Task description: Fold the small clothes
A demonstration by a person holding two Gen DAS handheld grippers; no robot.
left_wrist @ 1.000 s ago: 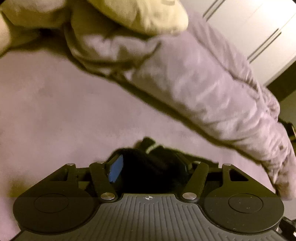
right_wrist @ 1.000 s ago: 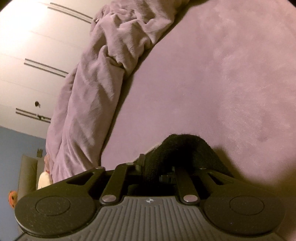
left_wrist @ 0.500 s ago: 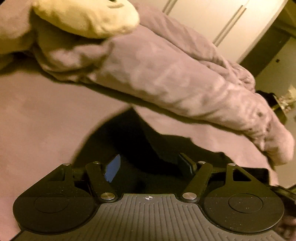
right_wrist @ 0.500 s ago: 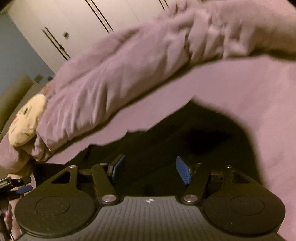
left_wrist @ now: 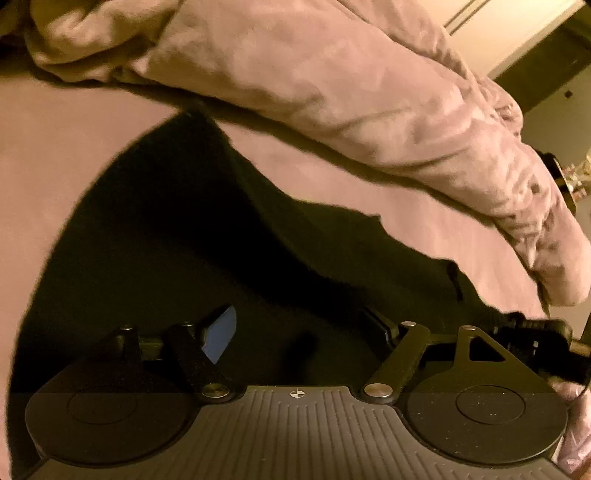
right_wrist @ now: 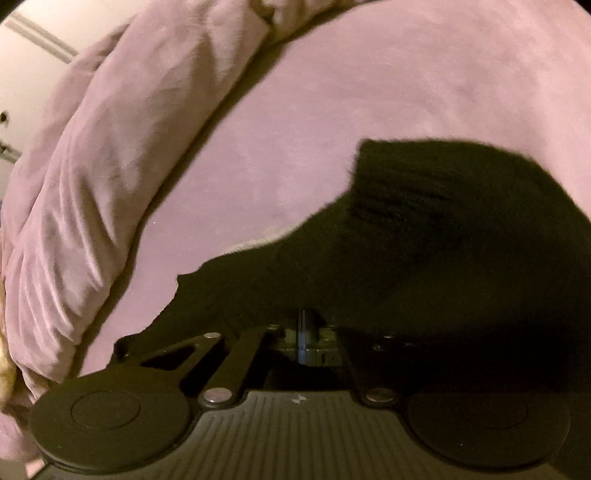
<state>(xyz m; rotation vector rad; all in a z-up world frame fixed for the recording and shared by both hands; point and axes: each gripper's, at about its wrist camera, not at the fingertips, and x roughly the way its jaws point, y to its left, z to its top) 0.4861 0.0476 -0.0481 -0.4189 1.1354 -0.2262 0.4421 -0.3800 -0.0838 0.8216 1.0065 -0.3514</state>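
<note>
The left gripper (left_wrist: 299, 328) has its fingers (left_wrist: 221, 334) spread wide above the black garment (left_wrist: 177, 236), while the right gripper (right_wrist: 306, 332) has its fingers pinched narrow on that garment's near edge (cloth drapes over the right finger). The garment lies spread on the mauve bed (right_wrist: 369, 92), open sheet beyond its far edges. A rumpled duvet (left_wrist: 332, 81) borders the bed, pale wardrobe doors (left_wrist: 498, 33) behind.

The bed (left_wrist: 55, 140) has a soft pink sheet. A black piece of clothing (left_wrist: 184, 229) lies spread flat on it. A rumpled pink blanket (left_wrist: 332, 92) lies along the bed at 12 o'clock, near the clothing but not touching it.
</note>
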